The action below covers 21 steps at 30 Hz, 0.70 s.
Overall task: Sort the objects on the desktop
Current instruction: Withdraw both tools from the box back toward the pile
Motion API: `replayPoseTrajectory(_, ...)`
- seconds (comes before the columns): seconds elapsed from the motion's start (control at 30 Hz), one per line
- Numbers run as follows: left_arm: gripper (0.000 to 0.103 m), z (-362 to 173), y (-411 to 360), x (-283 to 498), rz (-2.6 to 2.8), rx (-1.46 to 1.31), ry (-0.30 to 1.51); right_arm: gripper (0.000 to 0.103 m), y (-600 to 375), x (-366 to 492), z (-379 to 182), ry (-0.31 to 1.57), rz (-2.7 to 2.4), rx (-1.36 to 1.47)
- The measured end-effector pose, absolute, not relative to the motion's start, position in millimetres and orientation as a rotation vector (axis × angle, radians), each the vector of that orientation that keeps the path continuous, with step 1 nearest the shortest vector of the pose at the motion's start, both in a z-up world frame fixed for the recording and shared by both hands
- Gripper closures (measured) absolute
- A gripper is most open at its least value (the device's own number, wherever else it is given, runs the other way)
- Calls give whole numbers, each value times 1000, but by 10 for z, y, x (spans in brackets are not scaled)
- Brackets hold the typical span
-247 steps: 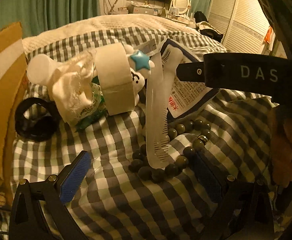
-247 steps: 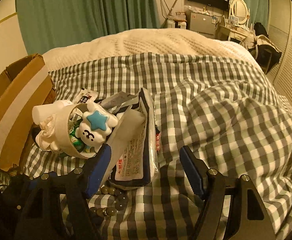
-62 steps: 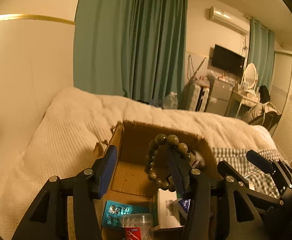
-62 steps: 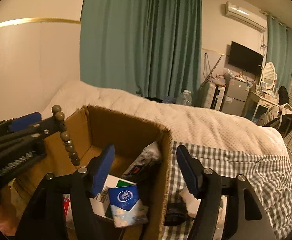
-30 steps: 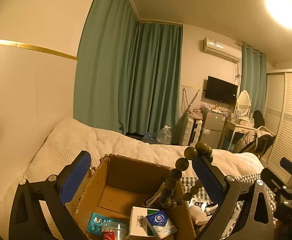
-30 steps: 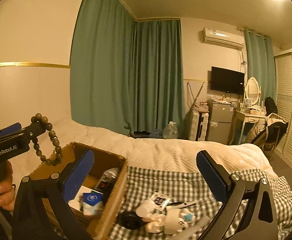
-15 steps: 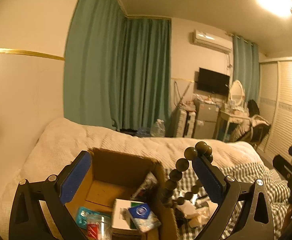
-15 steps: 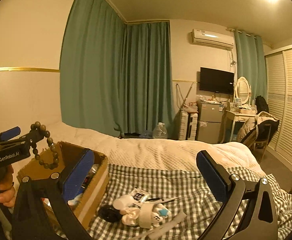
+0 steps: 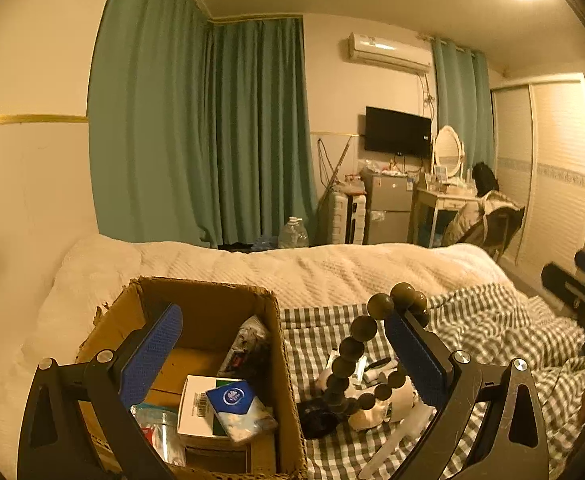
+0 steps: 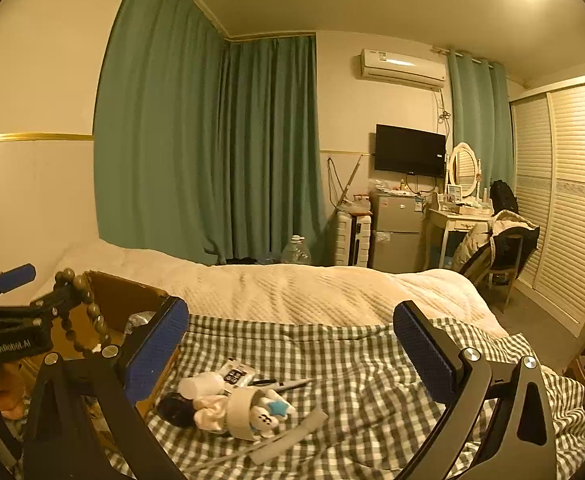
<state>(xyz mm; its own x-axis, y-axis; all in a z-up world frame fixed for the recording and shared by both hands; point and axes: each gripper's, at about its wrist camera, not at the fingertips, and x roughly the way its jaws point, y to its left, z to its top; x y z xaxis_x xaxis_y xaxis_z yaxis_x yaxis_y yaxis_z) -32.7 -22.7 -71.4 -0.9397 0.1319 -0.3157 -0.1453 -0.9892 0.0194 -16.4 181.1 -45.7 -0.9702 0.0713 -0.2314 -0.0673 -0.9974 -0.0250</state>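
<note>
Left wrist view shows the left gripper spread wide, the bead bracelet merely draped over its right finger beside the cardboard box, so dropping it inside probably needs a tilt above the opening, while the right gripper hangs spread and empty

Both wrist views look across the bed toward the curtains; both share the cardboard box, lower left.

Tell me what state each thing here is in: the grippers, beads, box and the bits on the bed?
Left gripper: open.
Bead bracelet: draped over the left gripper's right finger, dangling.
Right gripper: open, holding nothing.
Cardboard box: open-topped, partly filled.
Tape roll: lying on the checked blanket.
</note>
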Motion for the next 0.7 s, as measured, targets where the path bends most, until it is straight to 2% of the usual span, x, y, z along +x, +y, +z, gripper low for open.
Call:
replayPoseTrajectory(0.1,0,-772,-127,-299,2976,-456,113,0,1888,-154,-464,-37,3031,-351)
replayPoseTrajectory(0.7,0,-1315,334,-418,2702,-678,112,0,2159,-362,-909,15,2950,-525)
